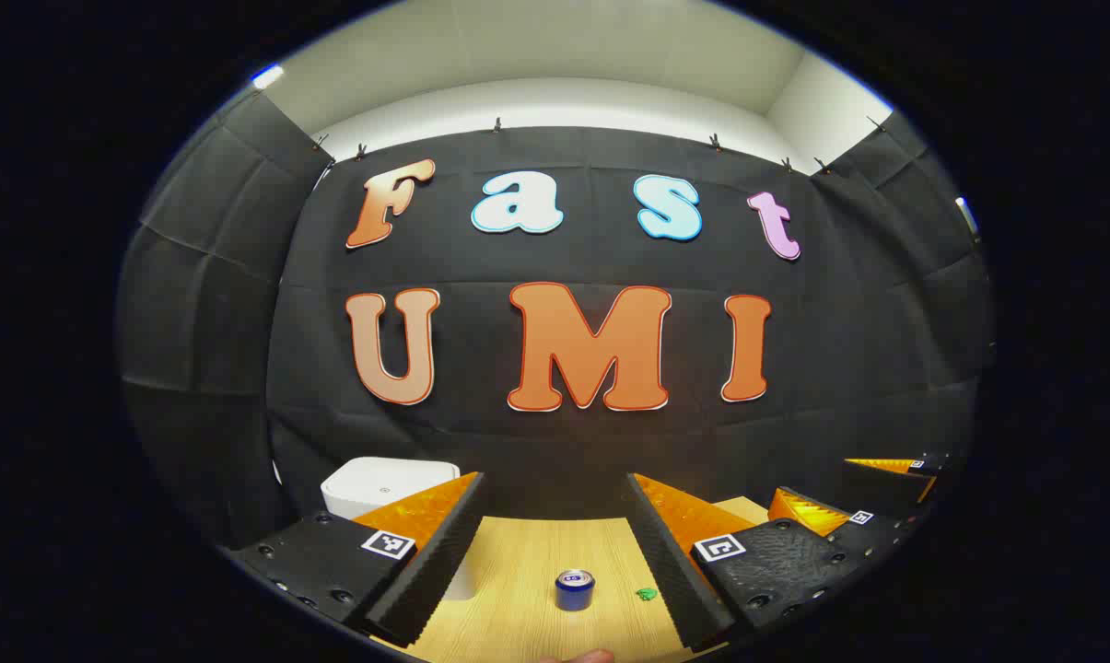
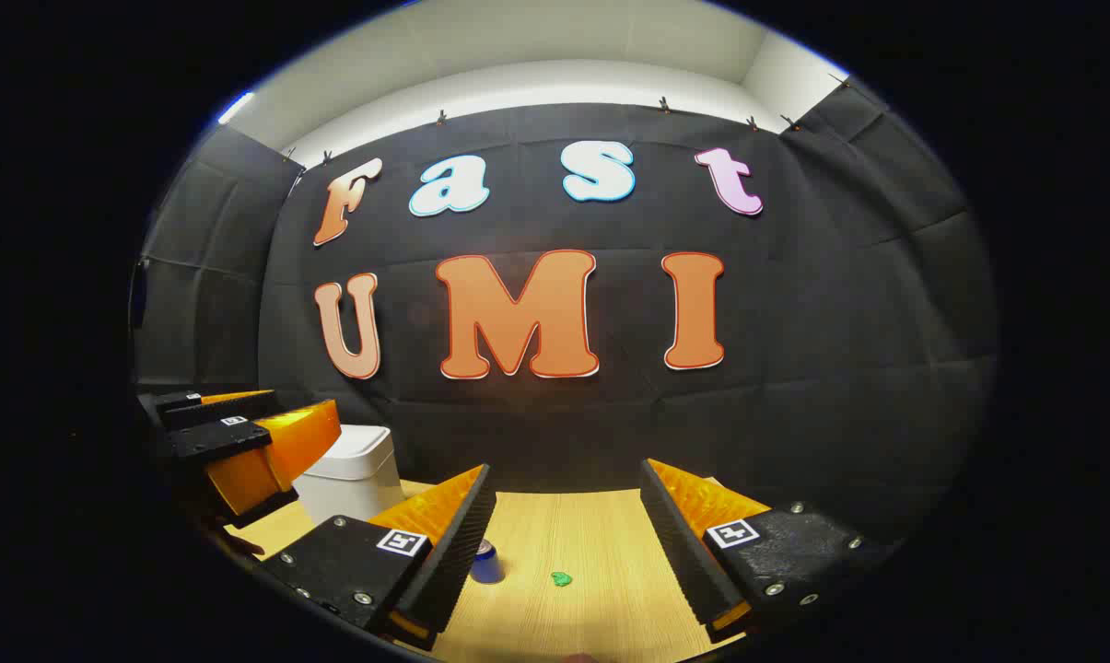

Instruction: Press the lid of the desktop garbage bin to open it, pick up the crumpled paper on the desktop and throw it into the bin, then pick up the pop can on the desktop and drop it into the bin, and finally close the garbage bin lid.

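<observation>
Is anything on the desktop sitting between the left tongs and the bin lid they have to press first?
Nothing visible blocks it. The white bin stands closed at the far left behind the left tongs, which are open. The pop can and green crumpled paper lie off that path.

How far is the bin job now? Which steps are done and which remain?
Nothing looks done. The white bin has its lid down, the pop can stands on the wooden table, and a small green crumpled paper lies beside it. The left gripper and right gripper are open and empty. All steps are left: pressing the lid, both drops, closing.
</observation>
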`<state>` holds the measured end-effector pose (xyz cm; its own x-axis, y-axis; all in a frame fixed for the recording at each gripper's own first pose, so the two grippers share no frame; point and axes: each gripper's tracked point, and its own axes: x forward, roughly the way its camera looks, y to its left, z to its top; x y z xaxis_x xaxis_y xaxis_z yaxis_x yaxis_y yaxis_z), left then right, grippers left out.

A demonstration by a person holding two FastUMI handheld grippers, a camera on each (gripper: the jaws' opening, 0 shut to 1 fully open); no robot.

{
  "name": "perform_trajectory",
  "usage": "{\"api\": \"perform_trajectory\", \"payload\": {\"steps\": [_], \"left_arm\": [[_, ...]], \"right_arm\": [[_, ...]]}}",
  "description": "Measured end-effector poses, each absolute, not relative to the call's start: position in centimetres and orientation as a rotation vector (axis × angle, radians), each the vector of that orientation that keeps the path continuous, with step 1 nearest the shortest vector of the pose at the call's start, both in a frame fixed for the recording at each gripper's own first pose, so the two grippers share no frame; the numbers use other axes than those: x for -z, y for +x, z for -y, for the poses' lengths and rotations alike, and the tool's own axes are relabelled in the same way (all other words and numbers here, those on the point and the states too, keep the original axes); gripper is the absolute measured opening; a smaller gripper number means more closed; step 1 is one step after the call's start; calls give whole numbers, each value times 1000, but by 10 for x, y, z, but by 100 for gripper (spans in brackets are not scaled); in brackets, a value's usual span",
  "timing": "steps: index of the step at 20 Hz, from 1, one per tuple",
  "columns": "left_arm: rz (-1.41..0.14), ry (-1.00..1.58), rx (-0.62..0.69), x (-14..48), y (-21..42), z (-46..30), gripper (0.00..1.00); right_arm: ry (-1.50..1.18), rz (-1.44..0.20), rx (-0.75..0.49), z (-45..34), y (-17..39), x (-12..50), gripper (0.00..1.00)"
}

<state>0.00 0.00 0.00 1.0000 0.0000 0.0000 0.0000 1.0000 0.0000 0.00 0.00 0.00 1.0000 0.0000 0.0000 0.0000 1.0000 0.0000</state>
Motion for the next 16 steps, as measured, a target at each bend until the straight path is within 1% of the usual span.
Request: {"api": "perform_trajectory", "payload": {"steps": [5,15,16], "left_arm": [[5,-2,-5,-1,1,-2,94],[-4,-13,-21,7,13,-16,94],[4,-18,-4,5,15,-14,94]], "right_arm": [[-1,17,13,4,1,-5,94],[-16,-5,11,-2,13,0,94],[-18,-7,11,-3,14,1,94]]}}
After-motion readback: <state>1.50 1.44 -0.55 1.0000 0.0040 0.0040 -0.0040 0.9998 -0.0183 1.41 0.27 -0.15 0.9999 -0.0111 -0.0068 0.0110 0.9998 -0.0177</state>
